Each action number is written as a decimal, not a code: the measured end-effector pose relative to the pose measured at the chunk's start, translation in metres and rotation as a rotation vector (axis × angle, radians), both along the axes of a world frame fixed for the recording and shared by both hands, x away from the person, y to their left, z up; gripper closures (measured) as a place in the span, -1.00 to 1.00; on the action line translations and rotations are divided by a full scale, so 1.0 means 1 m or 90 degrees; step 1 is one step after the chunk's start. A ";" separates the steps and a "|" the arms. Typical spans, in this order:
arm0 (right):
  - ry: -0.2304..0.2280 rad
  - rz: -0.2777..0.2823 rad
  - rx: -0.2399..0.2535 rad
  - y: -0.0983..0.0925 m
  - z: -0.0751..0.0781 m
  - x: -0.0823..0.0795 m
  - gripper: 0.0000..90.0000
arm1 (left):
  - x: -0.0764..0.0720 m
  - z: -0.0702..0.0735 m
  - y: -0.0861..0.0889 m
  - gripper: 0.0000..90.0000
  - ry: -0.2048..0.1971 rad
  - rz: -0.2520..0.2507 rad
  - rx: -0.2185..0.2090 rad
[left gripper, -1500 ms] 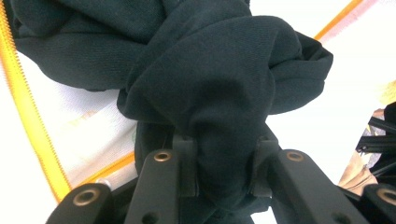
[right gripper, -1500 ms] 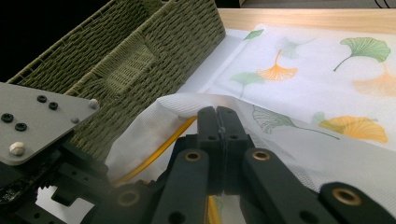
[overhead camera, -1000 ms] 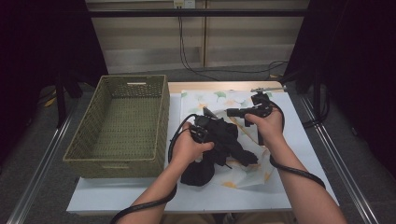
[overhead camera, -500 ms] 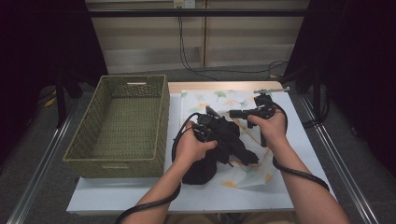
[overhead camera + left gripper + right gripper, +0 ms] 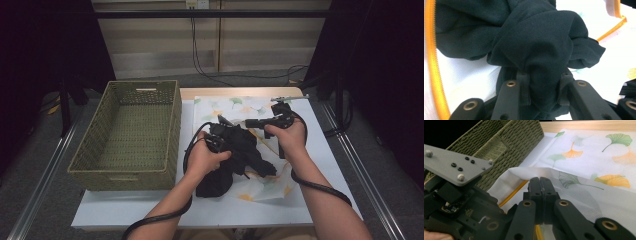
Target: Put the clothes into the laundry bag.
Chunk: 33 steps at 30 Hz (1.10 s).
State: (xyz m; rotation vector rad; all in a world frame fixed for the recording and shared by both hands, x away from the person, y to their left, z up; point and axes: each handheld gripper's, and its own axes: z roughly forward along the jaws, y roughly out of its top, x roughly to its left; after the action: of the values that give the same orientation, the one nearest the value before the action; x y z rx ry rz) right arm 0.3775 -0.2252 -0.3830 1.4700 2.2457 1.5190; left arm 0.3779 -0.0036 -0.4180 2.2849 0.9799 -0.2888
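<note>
one basket [image 5: 130, 130], one black garment [image 5: 240, 150], two grippers.

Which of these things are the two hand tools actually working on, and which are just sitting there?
In use:
- black garment, clamped in the left gripper
- white leaf-print mesh bag with orange zip, its edge pinched by the right gripper

Lying about:
- green woven basket, nothing seen inside
- white table

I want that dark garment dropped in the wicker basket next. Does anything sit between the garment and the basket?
Nothing visible lies between them. The dark garment, clamped in the left gripper, sits just beside the wicker basket, whose inside looks empty. The right gripper pinches the white mesh bag's edge.
</note>
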 end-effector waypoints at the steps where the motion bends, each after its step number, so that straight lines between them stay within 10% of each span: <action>1: 0.001 0.001 0.001 0.000 0.000 0.000 1.00 | 0.000 0.000 0.000 0.57 -0.011 0.010 -0.005; 14: 0.003 0.005 -0.002 0.007 -0.003 0.001 1.00 | 0.006 -0.008 0.007 0.44 -0.052 0.012 -0.010; 23: 0.004 0.006 -0.010 0.009 -0.003 0.003 1.00 | -0.004 -0.004 0.016 -0.51 -0.091 0.010 0.026; 33: 0.001 0.010 -0.019 0.012 -0.002 0.001 1.00 | -0.018 -0.009 0.022 -0.52 -0.090 -0.002 0.030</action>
State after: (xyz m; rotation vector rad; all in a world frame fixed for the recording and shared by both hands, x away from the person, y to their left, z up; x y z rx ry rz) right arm 0.3790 -0.2134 -0.3848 1.4493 2.2753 1.4824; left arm 0.3594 0.0188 -0.4274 2.3143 0.9197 -0.1037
